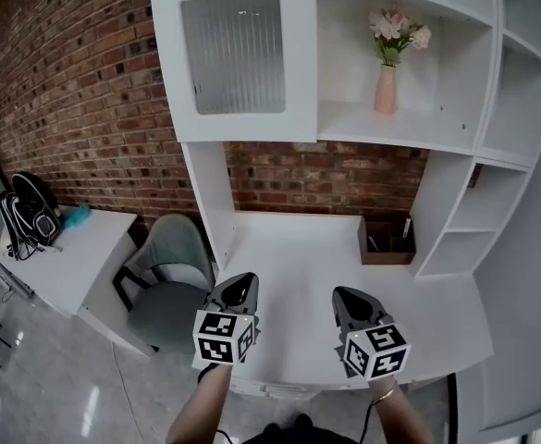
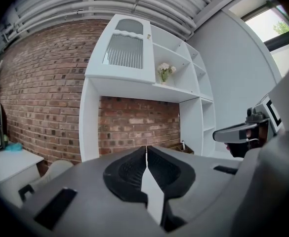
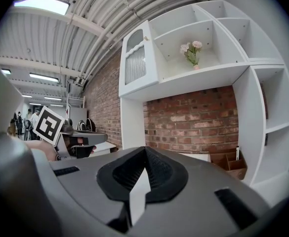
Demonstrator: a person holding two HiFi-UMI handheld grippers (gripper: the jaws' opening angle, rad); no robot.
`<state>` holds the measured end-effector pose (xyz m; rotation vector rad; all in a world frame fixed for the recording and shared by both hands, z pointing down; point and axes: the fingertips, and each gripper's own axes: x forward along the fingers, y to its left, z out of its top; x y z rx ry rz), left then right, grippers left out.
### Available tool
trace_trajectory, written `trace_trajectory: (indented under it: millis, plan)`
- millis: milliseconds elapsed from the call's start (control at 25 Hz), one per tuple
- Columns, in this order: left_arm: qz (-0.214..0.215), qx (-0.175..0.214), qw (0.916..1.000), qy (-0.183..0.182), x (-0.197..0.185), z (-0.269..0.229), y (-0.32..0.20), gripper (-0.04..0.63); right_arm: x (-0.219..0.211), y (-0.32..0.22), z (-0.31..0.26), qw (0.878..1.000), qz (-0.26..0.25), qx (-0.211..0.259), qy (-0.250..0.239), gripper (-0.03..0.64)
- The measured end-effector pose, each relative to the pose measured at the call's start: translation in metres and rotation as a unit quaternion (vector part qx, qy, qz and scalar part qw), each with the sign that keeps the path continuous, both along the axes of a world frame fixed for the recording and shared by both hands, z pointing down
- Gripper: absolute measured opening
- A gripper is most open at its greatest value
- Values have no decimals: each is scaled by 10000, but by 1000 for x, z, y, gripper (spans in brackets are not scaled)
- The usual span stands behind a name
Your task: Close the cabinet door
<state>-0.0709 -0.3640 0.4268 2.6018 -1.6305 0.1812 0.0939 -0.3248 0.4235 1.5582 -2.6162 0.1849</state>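
Your left tongs (image 1: pixel 243 279) were closed, the two tips meeting with nothing between them. Your right tongs (image 1: pixel 343 294) were shut the same way and just as empty. You held them side by side but apart, low over the near part of the white surface (image 1: pixel 293 248). Both pointed toward the brick wall (image 1: pixel 325 178) behind it, and neither touched anything.

The cabinet door (image 1: pixel 247 54), white with a ribbed glass pane, sat at the upper left of the white shelf unit (image 1: pixel 455 155), well above both tongs. As far as the views showed, it lay flat against the cabinet front, closed. Its small gold knob (image 3: pixel 145 37) was on the edge nearest the open shelves.

In the open compartment just beside the door stood a pink vase (image 1: pixel 386 89) of pale flowers. A brown wooden organiser (image 1: pixel 387 239) sat at the back right of the surface, against the shelf unit's upright. A grey chair (image 1: pixel 164 276) stood at the surface's left edge. Farther left, a lower white table (image 1: pixel 76 266) carried a black backpack (image 1: pixel 30 213).
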Motion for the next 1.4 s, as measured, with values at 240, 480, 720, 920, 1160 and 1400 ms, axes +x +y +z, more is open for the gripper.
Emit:
trace_trajectory:
  millis: [240, 480, 720, 920, 1160, 1400]
  plan:
    - [-70, -302, 9995, 56, -10, 33, 34, 14, 1, 18, 19, 9997, 72, -185, -135, 0]
    - [-221, -449, 9986, 187, -24, 50, 59, 14, -2, 28, 34, 9993, 78, -320, -171, 1]
    - [-360, -565, 9975, 236, -33, 58, 74, 14, -4, 38, 43, 9988, 62, -450, -201, 0]
    - [-405, -557, 9974, 229, -35, 59, 79, 14, -6, 46, 52, 9987, 56, -484, -112, 2]
    - [-421, -556, 9973, 241, -35, 58, 80, 14, -11, 50, 55, 9985, 4, -525, -118, 2]
    - [-427, -575, 9971, 250, -32, 63, 82, 14, -8, 49, 58, 9985, 15, -528, -104, 2]
